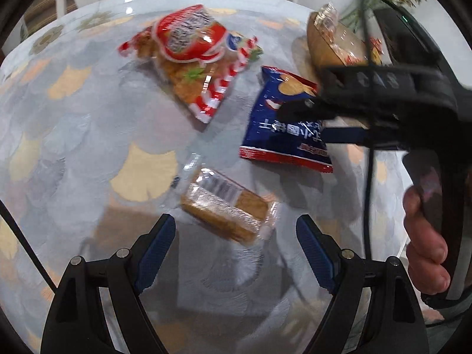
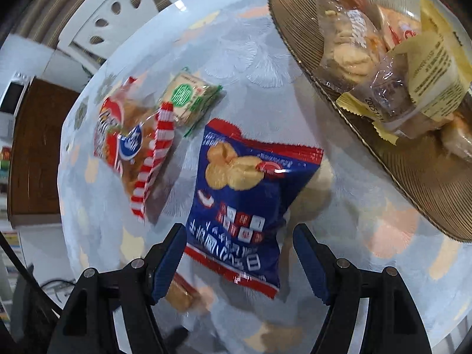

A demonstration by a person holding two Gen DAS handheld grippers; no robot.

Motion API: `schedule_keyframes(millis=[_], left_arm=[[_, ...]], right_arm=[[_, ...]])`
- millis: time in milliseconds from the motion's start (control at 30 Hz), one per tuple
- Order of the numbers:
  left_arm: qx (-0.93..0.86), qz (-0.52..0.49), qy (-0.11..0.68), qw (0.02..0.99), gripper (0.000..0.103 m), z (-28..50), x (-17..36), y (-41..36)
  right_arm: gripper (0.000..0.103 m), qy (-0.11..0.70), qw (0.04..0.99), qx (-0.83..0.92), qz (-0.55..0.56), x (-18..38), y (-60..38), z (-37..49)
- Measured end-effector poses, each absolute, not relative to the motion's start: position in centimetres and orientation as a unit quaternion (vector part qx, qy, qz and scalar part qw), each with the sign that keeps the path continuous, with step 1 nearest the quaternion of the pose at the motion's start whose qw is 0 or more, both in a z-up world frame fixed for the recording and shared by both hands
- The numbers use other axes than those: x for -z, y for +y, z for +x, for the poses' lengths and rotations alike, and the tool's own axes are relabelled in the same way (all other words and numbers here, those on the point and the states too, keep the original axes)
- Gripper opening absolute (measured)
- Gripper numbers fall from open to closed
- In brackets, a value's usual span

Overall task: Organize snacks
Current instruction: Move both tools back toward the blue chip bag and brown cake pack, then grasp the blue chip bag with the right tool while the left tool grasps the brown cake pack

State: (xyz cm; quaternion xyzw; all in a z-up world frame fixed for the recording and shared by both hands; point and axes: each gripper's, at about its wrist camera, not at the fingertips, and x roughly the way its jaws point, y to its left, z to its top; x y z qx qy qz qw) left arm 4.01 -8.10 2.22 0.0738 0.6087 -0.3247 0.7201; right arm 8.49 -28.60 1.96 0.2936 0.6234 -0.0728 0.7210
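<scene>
My left gripper (image 1: 234, 230) is open just above a clear-wrapped brown wafer pack (image 1: 225, 208) lying on the table. A blue biscuit bag (image 1: 280, 135) and a red-and-white snack bag (image 1: 194, 59) lie beyond it. My right gripper (image 2: 237, 236) is open, its fingers on either side of the near end of the blue biscuit bag (image 2: 242, 194); in the left wrist view it (image 1: 298, 110) hovers over that bag. The red-and-white bag (image 2: 132, 144) and a green-and-cream packet (image 2: 188, 100) lie to the left. A ribbed brown bowl (image 2: 413, 183) at upper right holds several wrapped snacks.
The round table has a pale patterned cloth (image 1: 73, 147). The bowl (image 1: 324, 50) stands at the table's far right. White chairs (image 2: 118, 14) stand behind the table. A wooden cabinet (image 2: 38, 153) is at left. A cable (image 1: 368, 177) hangs by the right gripper.
</scene>
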Motion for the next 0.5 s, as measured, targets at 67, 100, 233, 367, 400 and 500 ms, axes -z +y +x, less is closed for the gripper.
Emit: schedule_keyframes(millis=[67,100,233,367,400,500], left_arm=[[0.327,0.078,0.608,0.719,0.083,3.8,-2.0,-8.6],[0.326,0.081,0.607,0.720,0.083,3.6,-1.8,-8.8],[0.321,0.081,0.607,0.723,0.083,3.4,-1.5,-9.3],[0.277,0.034,0.602,0.749,0.083,4.0,-1.0,-8.8],[0.260,0.006,0.604,0.754,0.083,4.2,-0.6,-8.3],[0.241,0.014,0.590,0.770,0.082,3.6,-0.6,-8.6]], right_arm=[[0.072,0.622,0.721,0.077,0.295,-1.8,-28.7,8.9],[0.072,0.622,0.721,0.078,0.296,-1.7,-28.7,9.1],[0.072,0.620,0.720,0.083,0.300,-1.6,-29.0,9.2],[0.072,0.619,0.721,0.093,0.298,-1.1,-29.2,9.2],[0.072,0.619,0.722,0.094,0.296,-1.1,-29.2,9.1],[0.071,0.617,0.731,0.093,0.275,-1.2,-28.7,9.3]])
